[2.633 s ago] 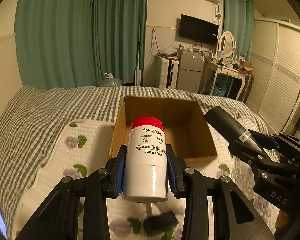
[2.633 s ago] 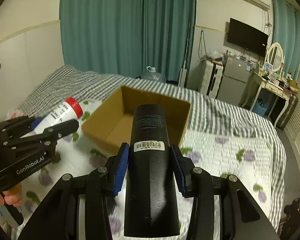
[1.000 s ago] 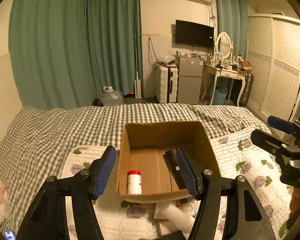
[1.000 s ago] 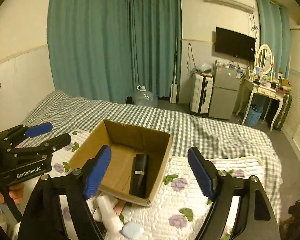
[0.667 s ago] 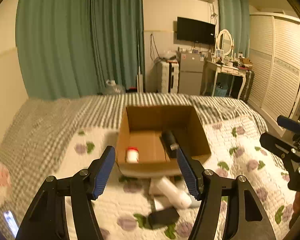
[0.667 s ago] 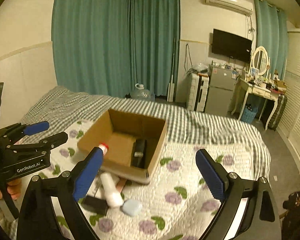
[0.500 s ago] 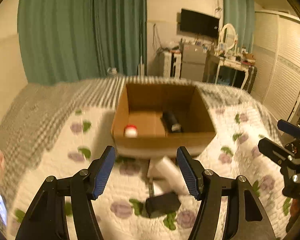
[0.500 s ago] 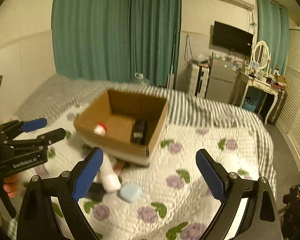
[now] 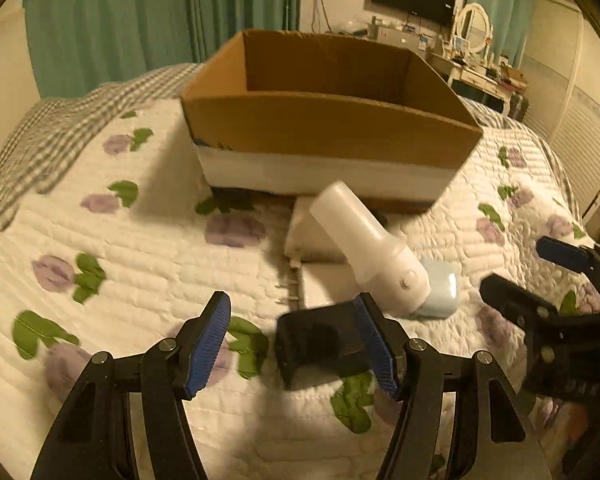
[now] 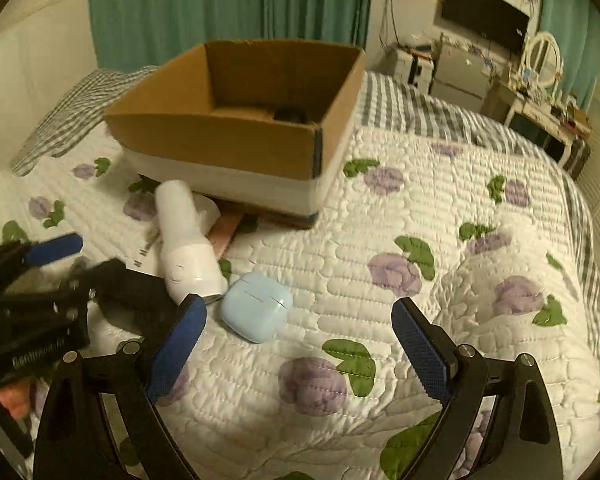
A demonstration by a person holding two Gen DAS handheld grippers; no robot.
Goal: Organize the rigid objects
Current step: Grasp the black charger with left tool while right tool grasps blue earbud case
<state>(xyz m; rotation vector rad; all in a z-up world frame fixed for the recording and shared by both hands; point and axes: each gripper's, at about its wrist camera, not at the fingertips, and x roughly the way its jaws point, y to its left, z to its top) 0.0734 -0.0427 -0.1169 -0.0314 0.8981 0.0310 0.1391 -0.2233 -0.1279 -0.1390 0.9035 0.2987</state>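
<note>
Both grippers had dropped low, empty. Left gripper (image 9: 296,338) stood wide, a black block (image 9: 320,346) just ahead, overlapping its right finger. Right gripper (image 10: 298,344) gaped wider w/ a pale-blue case (image 10: 256,306) just ahead-left. Further off lay the white bottle (image 9: 370,254), then the cardboard box (image 9: 328,128) — two items already dropped inside, so next picks were prob. the block & case.

Teal curtains (image 10: 228,4), wall television (image 10: 485,15) (dark), floral quilt (image 10: 420,240)
</note>
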